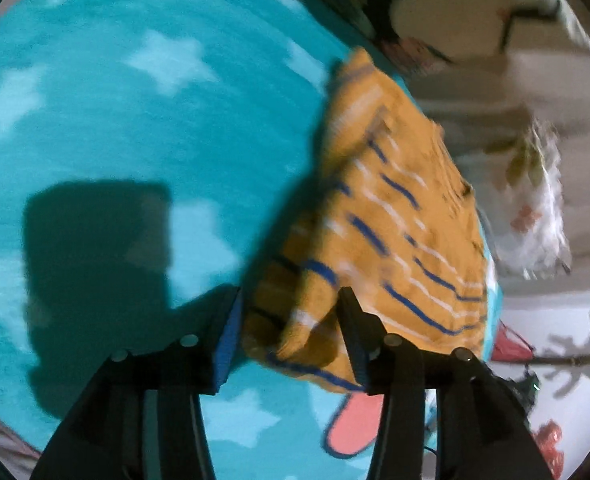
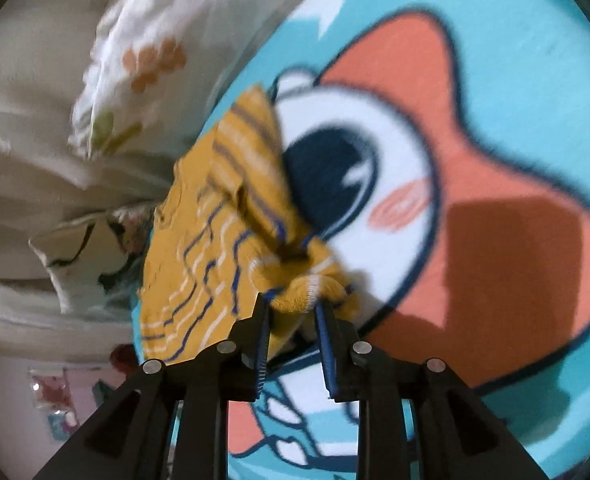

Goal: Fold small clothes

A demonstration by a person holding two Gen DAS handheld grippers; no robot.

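so the left gripper (image 1: pixel 291 320) is hanging released, jaws apart over a corner of the mustard striped shirt (image 1: pixel 391 216) that's lying bunched on the turquoise cartoon blanket (image 1: pixel 115 128); the right gripper (image 2: pixel 293 312) is sitting loosely around a fold, looks let go, floral pillow (image 2: pixel 143 64) behind

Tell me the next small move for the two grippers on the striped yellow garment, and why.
Probably draw both grippers back clear of the yellow garment. The left gripper stands open with the cloth's corner loose between its pads; the right gripper is parted around a bunched edge. The garment already lies doubled on the blue blanket.
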